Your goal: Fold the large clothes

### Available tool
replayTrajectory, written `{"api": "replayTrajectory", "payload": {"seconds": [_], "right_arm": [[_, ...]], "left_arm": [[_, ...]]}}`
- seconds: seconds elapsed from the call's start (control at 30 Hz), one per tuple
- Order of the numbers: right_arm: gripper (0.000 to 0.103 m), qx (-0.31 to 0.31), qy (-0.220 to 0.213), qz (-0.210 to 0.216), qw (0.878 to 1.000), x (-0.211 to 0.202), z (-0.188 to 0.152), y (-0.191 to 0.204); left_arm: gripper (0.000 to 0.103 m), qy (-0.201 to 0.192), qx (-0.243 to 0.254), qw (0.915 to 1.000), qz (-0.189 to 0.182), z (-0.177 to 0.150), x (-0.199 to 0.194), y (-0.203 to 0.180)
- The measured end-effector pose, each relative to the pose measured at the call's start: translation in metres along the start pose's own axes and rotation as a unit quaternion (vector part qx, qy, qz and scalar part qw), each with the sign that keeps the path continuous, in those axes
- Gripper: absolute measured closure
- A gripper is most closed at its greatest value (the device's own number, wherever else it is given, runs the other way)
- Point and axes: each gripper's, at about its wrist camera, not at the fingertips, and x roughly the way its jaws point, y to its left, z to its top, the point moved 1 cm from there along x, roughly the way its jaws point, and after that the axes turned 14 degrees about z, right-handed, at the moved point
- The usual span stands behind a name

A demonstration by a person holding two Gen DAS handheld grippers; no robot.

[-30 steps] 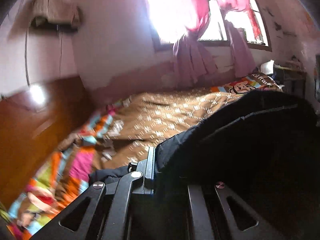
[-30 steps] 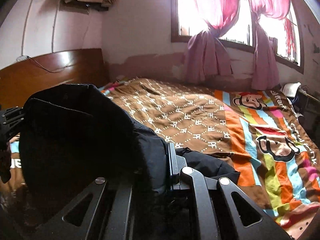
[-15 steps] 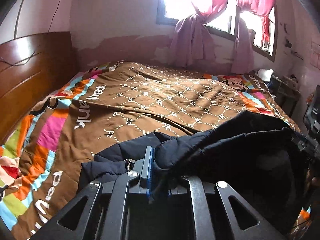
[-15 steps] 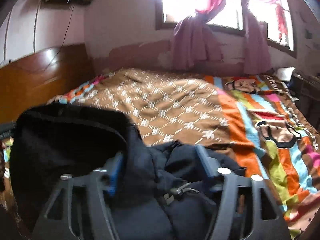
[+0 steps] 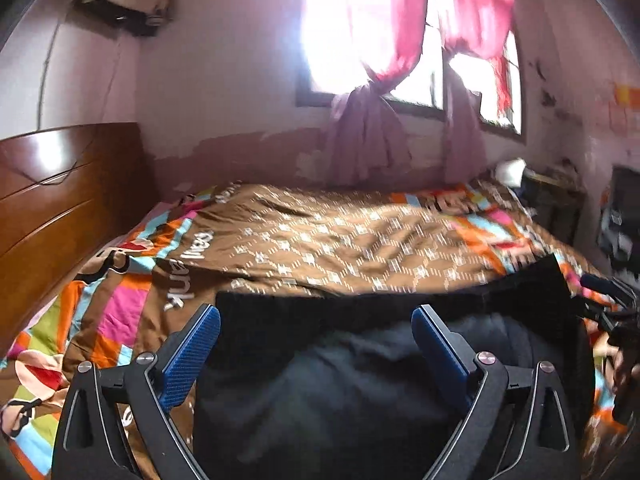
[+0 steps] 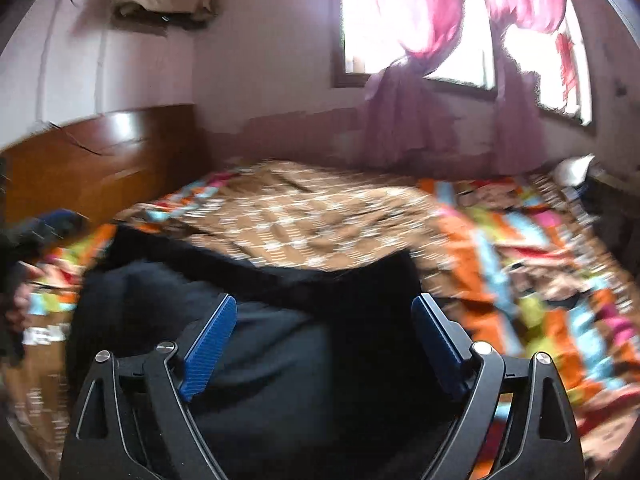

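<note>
a small bedroom with pale, patchy walls, bright daylight pouring through a window (image 5: 360, 40) hung with pink curtains (image 6: 420, 12) knotted partway down. a wooden headboard (image 5: 60, 196) stands on the left, and a shelf (image 6: 160, 4) high on the wall carries a bundle of beige cloth. the bed is spread with a bedcover (image 5: 340, 240), brown with a white lattice print in the middle and bordered by stripes of orange, blue, pink and green with cartoon figures. at the near edge of the bed lies a dark jacket (image 5: 340, 392), navy to black, bunched into a soft puffy heap with one straight edge running across its far side; it rests on the bedcover. the left gripper (image 5: 316, 316) hangs over the jacket with its blue-padded fingers (image 5: 192, 352) spread wide apart, nothing pinched between them, the cloth lying below in the gap. the right gripper (image 6: 324, 308) sits the same way, its blue pads (image 6: 210, 344) splayed wide over the same dark heap, gripping nothing. both views are smeared with motion blur, the right one worse, so the pattern of the bedcover there is hard to read. at the right edge of the left view, the other gripper's dark frame and part of a hand show beside the jacket, too blurred to make out more. a white object (image 6: 576, 168) sits on dark furniture past the foot of the bed.
</note>
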Motion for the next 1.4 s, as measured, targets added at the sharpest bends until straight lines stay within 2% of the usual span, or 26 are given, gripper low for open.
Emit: {"api": "replayTrajectory", "payload": {"seconds": [0.1,0.17,0.27,0.33,0.4,0.57,0.67,0.93,1.03,1.17,1.4], "right_arm": [[0.017,0.036,0.042,0.056,0.997,0.013,-0.028,0.006],[0.017,0.043,0.067,0.074,0.994,0.023,-0.044,0.007],[0.017,0.074,0.096,0.089,0.989,0.046,-0.067,0.004],[0.017,0.096,0.090,0.082,0.988,0.059,-0.072,-0.002],[0.017,0.095,0.087,0.053,0.990,0.069,-0.069,-0.008],[0.017,0.091,0.088,0.013,0.992,0.089,-0.060,-0.036],[0.017,0.108,0.089,0.007,0.990,0.097,-0.058,-0.064],[0.017,0.081,0.114,-0.023,0.990,0.135,-0.042,-0.099],[0.017,0.092,0.125,-0.014,0.988,0.143,-0.035,-0.109],[0.016,0.107,0.112,0.002,0.988,0.147,-0.042,-0.115],[0.013,0.103,0.099,0.014,0.990,0.152,-0.054,-0.113]], "left_arm": [[0.006,0.031,0.030,0.9986,-0.030,-0.027,0.006,-0.008],[0.006,0.067,0.041,0.9962,-0.037,-0.048,0.019,-0.012],[0.006,0.098,0.040,0.9937,-0.038,-0.064,0.037,-0.019],[0.004,0.101,0.032,0.9936,-0.040,-0.065,0.053,-0.025],[0.001,0.094,0.031,0.9942,-0.042,-0.061,0.064,-0.030],[0.000,0.096,0.038,0.9935,-0.048,-0.051,0.093,-0.047],[0.000,0.112,0.045,0.9914,-0.051,-0.049,0.111,-0.056],[0.000,0.163,0.056,0.9837,-0.052,-0.042,0.157,-0.073],[0.000,0.175,0.035,0.9809,-0.077,-0.040,0.171,-0.070],[0.000,0.180,0.012,0.9781,-0.103,-0.043,0.180,-0.064],[0.000,0.150,-0.011,0.9818,-0.116,-0.054,0.174,-0.059]]}}
